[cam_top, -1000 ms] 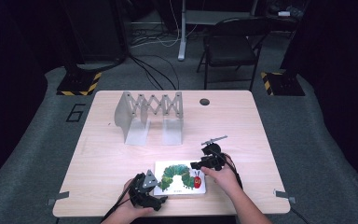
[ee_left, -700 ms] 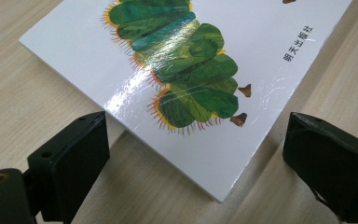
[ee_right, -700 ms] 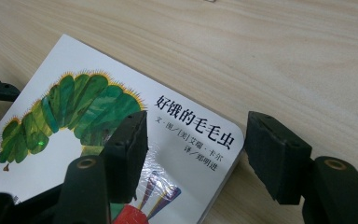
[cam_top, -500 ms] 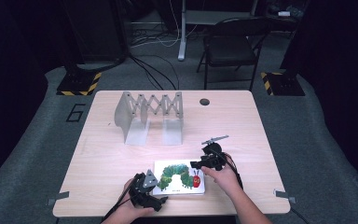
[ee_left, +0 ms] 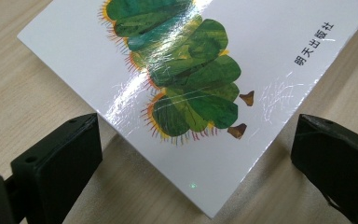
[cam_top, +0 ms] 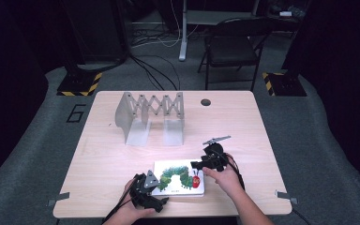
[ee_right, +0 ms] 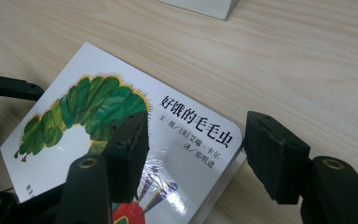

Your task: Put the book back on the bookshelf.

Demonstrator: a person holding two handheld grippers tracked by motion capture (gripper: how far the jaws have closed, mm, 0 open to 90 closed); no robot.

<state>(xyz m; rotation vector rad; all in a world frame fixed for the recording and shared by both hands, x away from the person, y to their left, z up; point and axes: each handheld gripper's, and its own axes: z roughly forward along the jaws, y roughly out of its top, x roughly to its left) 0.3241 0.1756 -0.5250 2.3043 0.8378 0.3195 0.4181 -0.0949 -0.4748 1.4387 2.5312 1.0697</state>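
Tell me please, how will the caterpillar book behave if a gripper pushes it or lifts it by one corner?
The book looks like a thick board book: its stacked page edges show in the right gripper view, so it should stay stiff rather than flop. The glossy cover shows glare, so pads may slip on it. Lying flat on the smooth table, it would probably slide, not tip.

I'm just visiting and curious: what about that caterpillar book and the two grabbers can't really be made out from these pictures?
- Book: the high view is too small for its title.
- Its caterpillar head: covered by the right gripper jaw in the right gripper view.
- Left gripper, open: its view crops the book's far end.
- Whether the right gripper's pads press the book: unclear.
- Rack: far and small.
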